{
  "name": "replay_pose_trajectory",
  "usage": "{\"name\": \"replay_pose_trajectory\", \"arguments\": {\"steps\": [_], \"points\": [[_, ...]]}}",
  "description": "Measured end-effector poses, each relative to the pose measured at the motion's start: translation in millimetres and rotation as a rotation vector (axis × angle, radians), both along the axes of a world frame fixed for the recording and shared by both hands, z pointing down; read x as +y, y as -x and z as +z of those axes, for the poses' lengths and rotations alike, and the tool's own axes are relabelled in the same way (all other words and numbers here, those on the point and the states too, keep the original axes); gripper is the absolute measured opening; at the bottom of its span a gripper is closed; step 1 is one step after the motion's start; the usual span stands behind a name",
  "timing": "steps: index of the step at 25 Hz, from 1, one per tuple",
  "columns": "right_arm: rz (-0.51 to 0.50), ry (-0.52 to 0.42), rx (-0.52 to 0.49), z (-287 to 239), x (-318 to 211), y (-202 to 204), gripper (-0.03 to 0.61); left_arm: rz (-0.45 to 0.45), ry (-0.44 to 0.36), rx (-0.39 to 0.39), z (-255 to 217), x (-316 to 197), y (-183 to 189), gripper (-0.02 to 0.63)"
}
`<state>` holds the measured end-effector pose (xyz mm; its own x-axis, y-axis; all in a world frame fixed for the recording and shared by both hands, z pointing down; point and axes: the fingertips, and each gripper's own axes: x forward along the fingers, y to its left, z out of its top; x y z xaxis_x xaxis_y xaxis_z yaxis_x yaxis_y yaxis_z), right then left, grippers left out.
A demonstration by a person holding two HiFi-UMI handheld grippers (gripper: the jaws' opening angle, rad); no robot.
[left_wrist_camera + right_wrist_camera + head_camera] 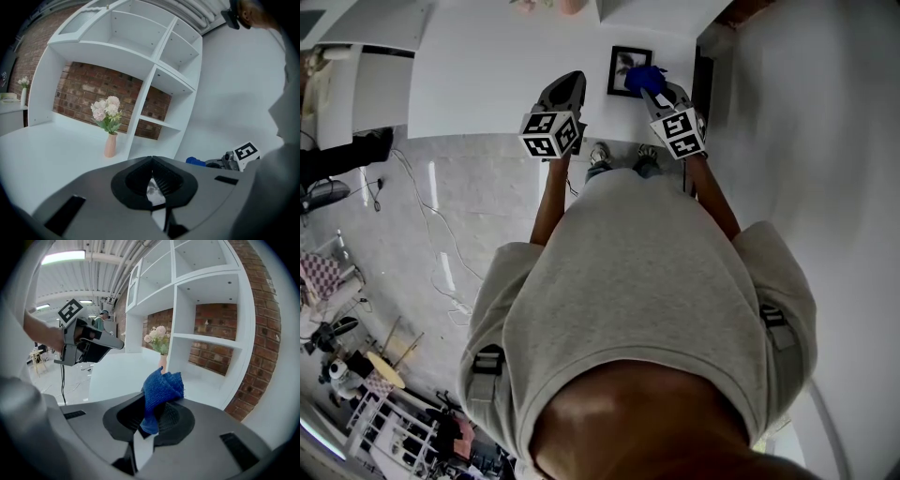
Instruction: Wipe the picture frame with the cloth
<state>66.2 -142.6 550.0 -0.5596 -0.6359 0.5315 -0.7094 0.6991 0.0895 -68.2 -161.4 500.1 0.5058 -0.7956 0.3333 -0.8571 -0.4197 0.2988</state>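
**Operator:** Where is the frame, and which way does it run?

**Spotter:** The picture frame [627, 67] lies flat on the white table [487, 75]. It sits at the far right of the top, near the wall on your right. In the head view its slightly longer side runs away from you, with the near end tipped a little to your left. The short sides lie across your line of sight.

**Operator:** How does it look?

**Spotter:** It has a thin black border with a pale mat inside. There is a small dark picture in the middle, too small to make out. The cloth [643, 77] covers its near right corner.

**Operator:** And my claws?

**Spotter:** Your right gripper [652, 89] is clamped on the cloth. In the right gripper view the coarse blue fabric is pinched between the jaws and bunches up above them. It hangs over the frame's right edge, but you cannot tell from the head view whether it touches the frame. Your left gripper [570, 82] has its jaw tips pressed together with nothing between them. It hovers over bare table left of the frame, apart from it.

**Operator:** What is ahead of you?

**Spotter:** A pink vase [110, 145] of pale flowers [107, 111] stands on the table beside the white shelf unit [154, 93]. There is a brick wall [89, 89] behind it.
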Motion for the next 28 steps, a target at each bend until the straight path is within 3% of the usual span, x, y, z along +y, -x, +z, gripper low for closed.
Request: {"name": "replay_pose_trajectory", "arguments": {"steps": [28], "points": [[0.172,-0.172,-0.193,-104,-81,-16,0.055,-0.009,-0.165,-0.017,-71,-58,24,0.015]]}}
